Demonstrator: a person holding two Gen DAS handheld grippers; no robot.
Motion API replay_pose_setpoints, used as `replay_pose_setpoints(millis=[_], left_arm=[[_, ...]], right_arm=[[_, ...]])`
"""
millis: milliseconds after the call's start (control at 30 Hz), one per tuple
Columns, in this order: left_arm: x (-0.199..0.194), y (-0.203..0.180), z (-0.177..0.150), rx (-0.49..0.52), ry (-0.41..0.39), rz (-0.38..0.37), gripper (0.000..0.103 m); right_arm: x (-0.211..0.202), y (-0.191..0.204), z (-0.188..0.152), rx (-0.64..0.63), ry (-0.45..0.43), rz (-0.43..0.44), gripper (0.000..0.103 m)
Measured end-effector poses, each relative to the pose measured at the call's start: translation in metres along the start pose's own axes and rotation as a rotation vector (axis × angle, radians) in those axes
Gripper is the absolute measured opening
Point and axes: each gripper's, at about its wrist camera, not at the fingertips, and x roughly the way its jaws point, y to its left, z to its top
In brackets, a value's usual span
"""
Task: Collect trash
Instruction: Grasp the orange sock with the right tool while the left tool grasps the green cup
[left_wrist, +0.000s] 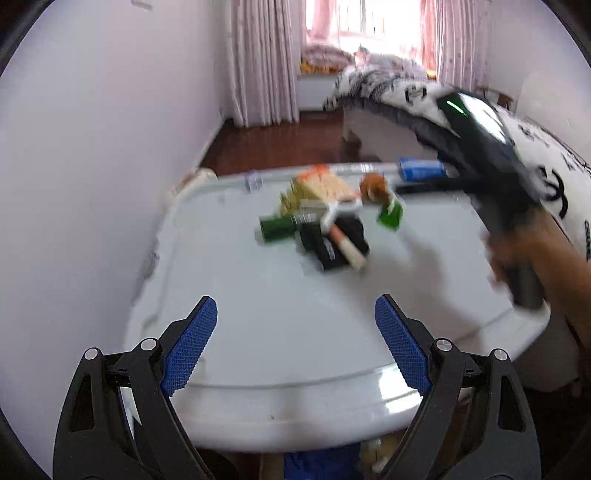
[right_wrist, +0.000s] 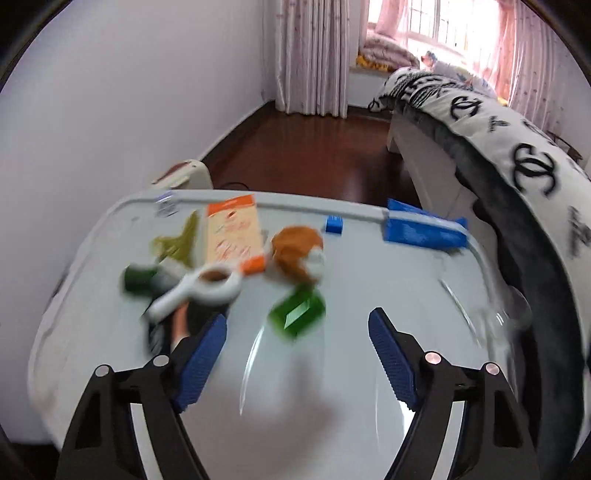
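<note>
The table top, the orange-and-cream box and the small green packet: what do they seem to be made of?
Table top: pale, smooth and glossy, likely plastic or lacquer, judging by the streaky reflections.
Orange-and-cream box: flat printed faces with sharp edges, probably cardboard.
Green packet: shiny with a bright highlight, perhaps foil or plastic film, though blur leaves it open.

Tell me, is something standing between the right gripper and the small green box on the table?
Nothing visible does. The right gripper is open and empty, and the small green box lies just ahead of its fingertips on the bare table. The white handled tool lies off to the left, outside that path.
</note>
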Motion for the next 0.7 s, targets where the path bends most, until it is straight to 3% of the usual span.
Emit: replay_pose_setpoints(millis=[167,233,267,367,400,533,700], left_arm=[[0.004,-0.003,-0.006,0.029,0.035,-0.03,0.085],[0.003,-0.003,-0.006,0.025,0.041,-0.05,0.085],[0.004,-0.003,-0.006,0.023,0.05,-0.06,0.085],[0.008,-0.004,-0.006,0.01,0.072,-0.071,0.085],[0.009,-0.003,-0.006,0.006,0.079,-0.072,0.085],[0.014,0.001,-0.007,-0.023,0.098,-0.077,0.085],[0.028,0.004,0.009,-0.014,0.108,-0.108,0.085]], right_arm=[[0.06,0.003,0.04,-0.021,0.069,-0.013,0.072],[0.079,0.005,0.049,-0.026,0.109,-0.002,0.059],[0.087,0.006,0.05,-0.031,0.13,0.005,0.045],[0.1,0.008,0.053,-0.044,0.169,0.001,0.032],[0.097,0.006,0.053,-0.026,0.167,0.016,0.027],[0.068,-0.002,0.046,0.006,0.124,0.044,0.025],[-0.011,-0.003,0.021,-0.049,0.032,0.106,0.025]])
